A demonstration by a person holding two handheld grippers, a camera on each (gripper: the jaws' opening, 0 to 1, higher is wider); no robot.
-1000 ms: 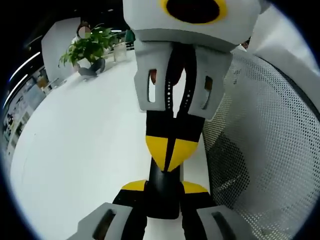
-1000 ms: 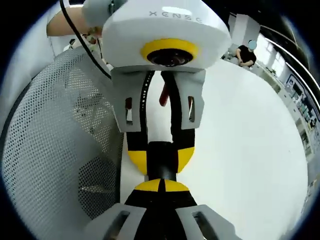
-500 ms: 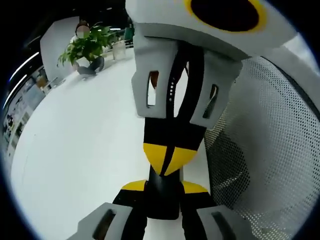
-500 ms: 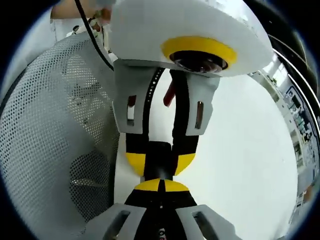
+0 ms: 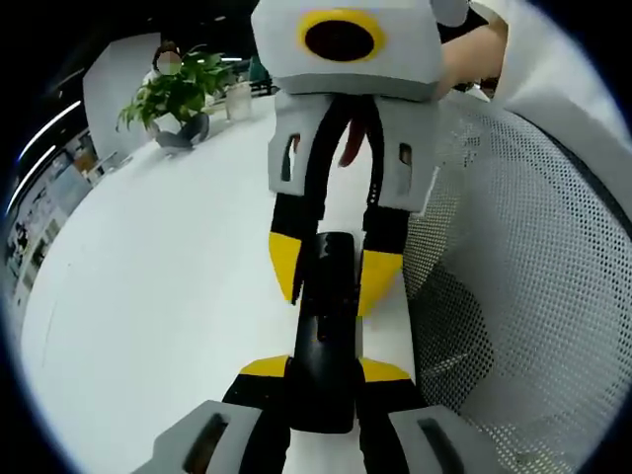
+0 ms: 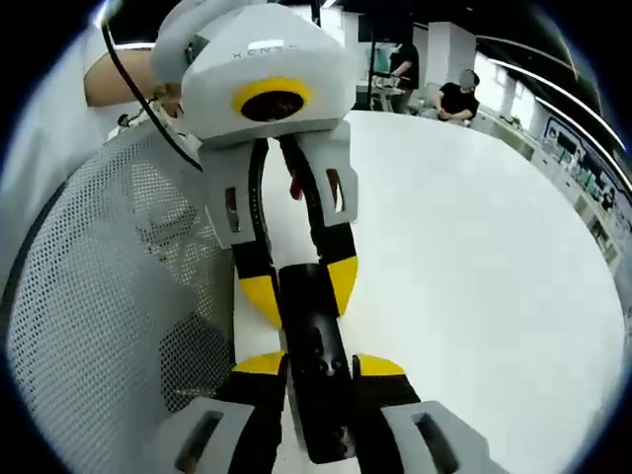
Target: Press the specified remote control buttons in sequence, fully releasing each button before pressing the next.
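A black remote (image 5: 326, 316) lies lengthwise between the two grippers, which face each other above the white table (image 5: 148, 296). My left gripper (image 5: 324, 370) is shut on the near end of the remote, its yellow tips pressed to both sides. My right gripper (image 5: 331, 276) reaches in from the top of the left gripper view, open, its yellow tips astride the remote's far end. In the right gripper view the remote (image 6: 311, 326) runs up from my right gripper (image 6: 319, 365), whose jaws stand apart on either side of it, to the left gripper (image 6: 299, 286) clamped on it.
A white perforated mesh surface (image 5: 513, 296) curves up close beside the remote, seen on the other side as the mesh (image 6: 99, 326). A potted plant (image 5: 178, 94) stands at the table's far edge. People sit at the far side (image 6: 459, 94). A hand (image 5: 474, 59) holds the right gripper.
My right gripper, with tips shut on top of the remote before, has drawn back and opened, so its tips now straddle the remote. The left gripper has kept its hold.
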